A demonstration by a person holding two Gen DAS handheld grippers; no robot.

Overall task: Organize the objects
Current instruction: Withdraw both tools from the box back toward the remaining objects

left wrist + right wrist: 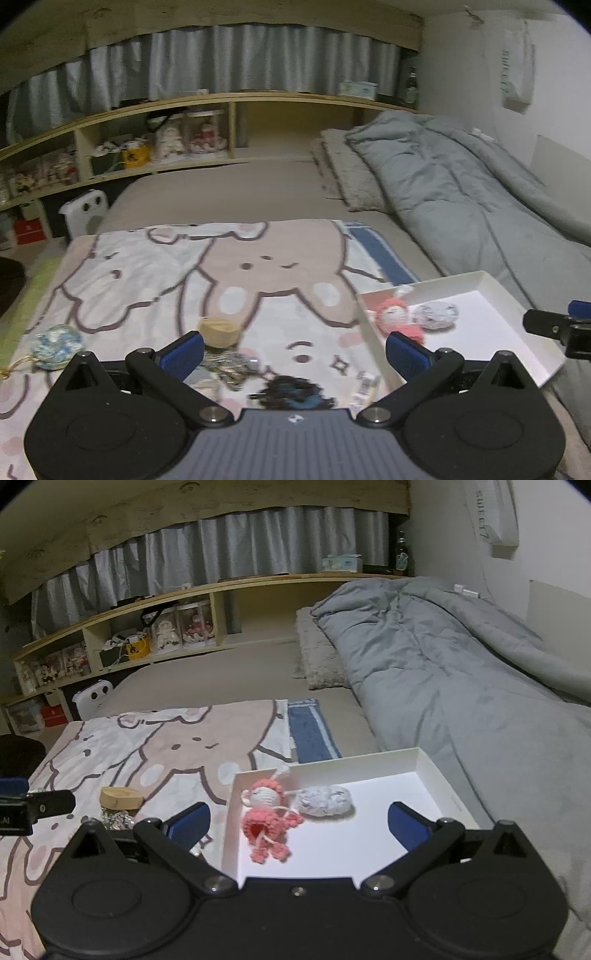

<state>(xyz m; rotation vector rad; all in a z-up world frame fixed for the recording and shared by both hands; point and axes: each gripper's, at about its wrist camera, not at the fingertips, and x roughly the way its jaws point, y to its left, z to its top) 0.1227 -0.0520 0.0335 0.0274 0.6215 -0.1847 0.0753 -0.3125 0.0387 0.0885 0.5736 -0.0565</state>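
Observation:
A white tray (436, 771) lies on the bed and holds a pink crochet doll (267, 821) and a grey-white fabric pouch (325, 800). My right gripper (299, 825) hovers open over the tray's near part, nothing between its fingers. My left gripper (293, 352) is open above the cartoon blanket (147, 266). Below it lie a cork-lidded jar (218, 332) with glittery contents, a dark blue tuft (291, 393) and a small white piece (364, 386). A blue-white round pouch (55, 343) with a gold cord lies at the left. The tray (491, 295) also shows at the right of the left wrist view.
A grey duvet (461, 672) lies folded along the right by the wall. A wooden shelf (155, 602) with boxed figures runs behind the bed. A white stool (92, 698) and a red box (55, 714) stand beside the bed at the left.

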